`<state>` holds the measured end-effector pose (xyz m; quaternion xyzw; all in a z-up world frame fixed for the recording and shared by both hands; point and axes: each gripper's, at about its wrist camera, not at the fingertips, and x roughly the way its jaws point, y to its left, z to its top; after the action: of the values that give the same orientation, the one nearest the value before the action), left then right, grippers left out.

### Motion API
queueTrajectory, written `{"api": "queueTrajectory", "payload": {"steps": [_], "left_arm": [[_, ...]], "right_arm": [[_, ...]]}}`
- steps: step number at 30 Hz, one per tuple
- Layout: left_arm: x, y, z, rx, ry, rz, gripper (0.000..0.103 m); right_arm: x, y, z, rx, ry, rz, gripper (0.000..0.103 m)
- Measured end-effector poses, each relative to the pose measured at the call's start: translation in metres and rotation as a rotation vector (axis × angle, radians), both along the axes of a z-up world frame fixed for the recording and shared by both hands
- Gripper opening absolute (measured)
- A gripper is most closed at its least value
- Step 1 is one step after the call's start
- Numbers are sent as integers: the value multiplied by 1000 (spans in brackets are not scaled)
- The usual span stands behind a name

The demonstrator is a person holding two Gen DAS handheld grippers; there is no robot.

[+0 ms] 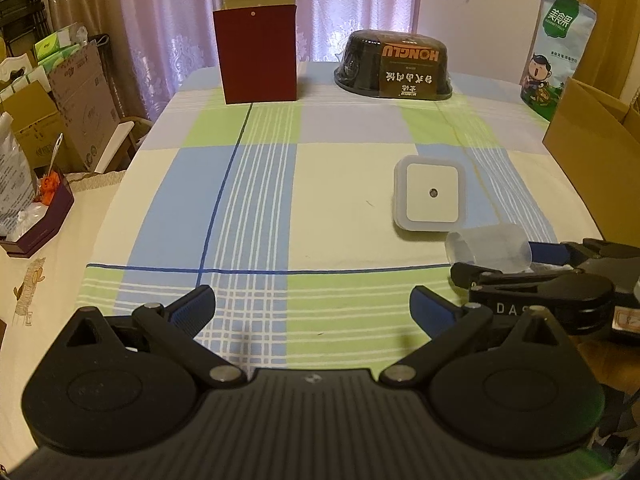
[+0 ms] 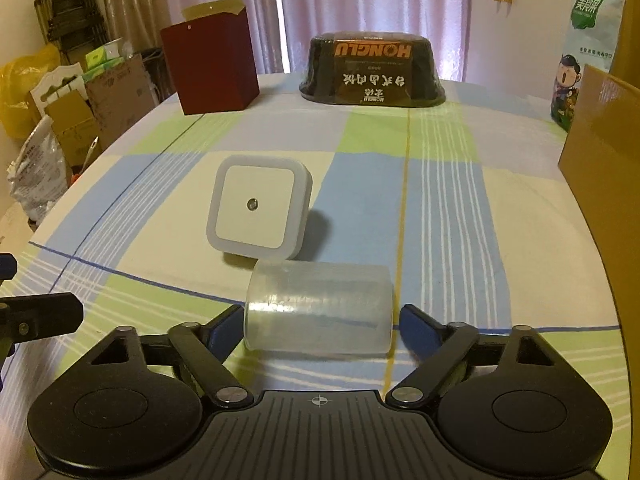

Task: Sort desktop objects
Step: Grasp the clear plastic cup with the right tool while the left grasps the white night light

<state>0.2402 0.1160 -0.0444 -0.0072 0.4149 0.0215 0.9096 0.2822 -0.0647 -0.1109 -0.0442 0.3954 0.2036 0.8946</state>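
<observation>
A translucent plastic cup [image 2: 318, 312] lies on its side on the checked tablecloth [image 2: 440, 208]. My right gripper [image 2: 320, 326] is open around it, one blue-padded finger on each side, the right pad just clear of the cup. Just beyond it a square white night light [image 2: 258, 208] leans tilted. In the left wrist view the cup [image 1: 488, 246] and the right gripper [image 1: 496, 260] are at the right edge, with the night light [image 1: 432, 194] behind them. My left gripper [image 1: 312, 300] is open over bare cloth, holding nothing.
A dark red box [image 1: 256, 56] and an upturned black bowl pack [image 1: 394, 66] stand at the table's far end. A cardboard box [image 2: 600, 152] and a snack bag [image 2: 588, 40] are on the right. Cartons and bags [image 1: 60, 120] crowd the floor to the left.
</observation>
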Motion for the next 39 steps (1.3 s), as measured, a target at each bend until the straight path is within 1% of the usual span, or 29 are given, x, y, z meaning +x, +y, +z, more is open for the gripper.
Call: {"api": "queueTrajectory", "payload": {"steps": [7, 11, 16, 19, 22, 24, 26, 29, 34, 36, 38, 39], "left_arm": [[2, -3, -2, -4, -6, 3, 102], [8, -10, -5, -3, -24, -14, 102], [19, -23, -8, -33, -66, -39, 102], [29, -36, -10, -16, -99, -55, 101], [41, -48, -12, 3, -126, -67, 99], [49, -57, -15, 8, -132, -71, 98], [57, -67, -19, 18, -132, -81, 95], [69, -82, -26, 31, -134, -95, 94], [85, -97, -36, 40, -129, -81, 92], [91, -101, -40, 55, -124, -77, 89], [95, -101, -43, 61, -114, -74, 77], [97, -101, -44, 61, -108, -72, 74]], "right_arm": [[-14, -14, 8, 0, -10, -6, 72], [-27, -26, 15, 4, -16, -13, 72], [-50, -50, 19, -14, -30, -20, 72], [-61, -62, 19, -32, -41, -27, 72], [-66, -72, 19, -41, -45, -32, 72], [-68, -78, 19, -46, -47, -33, 72], [-70, -85, 19, -49, -48, -32, 72], [-72, -95, 20, -44, -53, -36, 72], [-76, -107, 20, -47, -58, -38, 72], [-77, -111, 18, -46, -55, -44, 72], [-77, -114, 18, -44, -51, -51, 72], [-77, -116, 18, -43, -50, -54, 72]]}}
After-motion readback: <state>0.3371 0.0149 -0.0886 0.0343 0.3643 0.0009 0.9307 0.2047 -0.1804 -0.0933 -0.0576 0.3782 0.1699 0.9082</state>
